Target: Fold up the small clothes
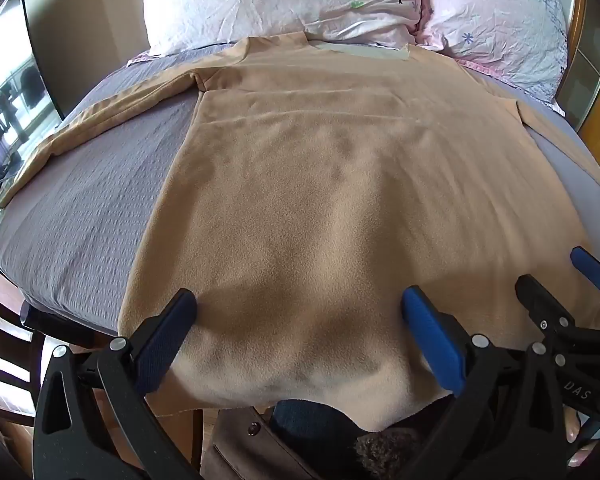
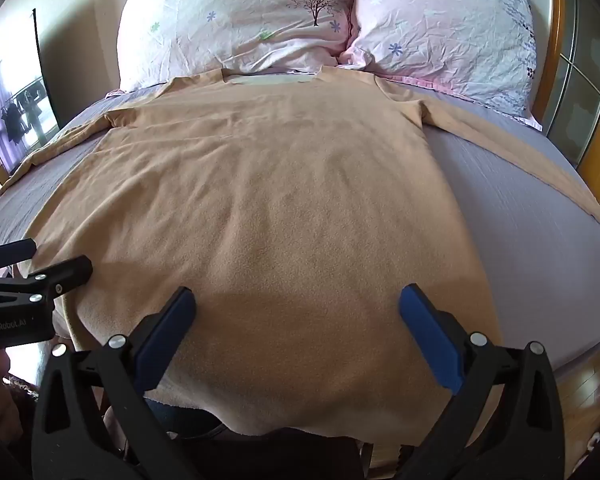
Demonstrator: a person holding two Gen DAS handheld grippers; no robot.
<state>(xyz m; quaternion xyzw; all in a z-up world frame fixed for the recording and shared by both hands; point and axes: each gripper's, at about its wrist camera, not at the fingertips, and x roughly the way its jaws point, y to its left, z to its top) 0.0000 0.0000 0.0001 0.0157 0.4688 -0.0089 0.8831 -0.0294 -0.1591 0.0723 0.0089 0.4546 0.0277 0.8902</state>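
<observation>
A tan long-sleeved fleece shirt [image 1: 340, 184] lies flat on a grey bed [image 1: 84, 208], collar toward the pillows, both sleeves spread out. Its hem hangs over the near bed edge. It also shows in the right wrist view [image 2: 268, 200]. My left gripper [image 1: 299, 300] is open and empty, its blue pads [image 1: 432, 336] wide apart over the hem, left of centre. My right gripper [image 2: 298, 298] is open and empty over the hem, right of centre. The right gripper also shows in the left wrist view [image 1: 556, 280] at the right. The left gripper shows in the right wrist view [image 2: 56, 260] at the left.
Two pink floral pillows [image 2: 240, 20] lean against the headboard behind the collar. A wooden frame with glass panels [image 2: 580, 80] stands at the right. A window with hanging clothes [image 1: 8, 112] is at the far left. Grey sheet [image 2: 520, 220] lies bare right of the shirt.
</observation>
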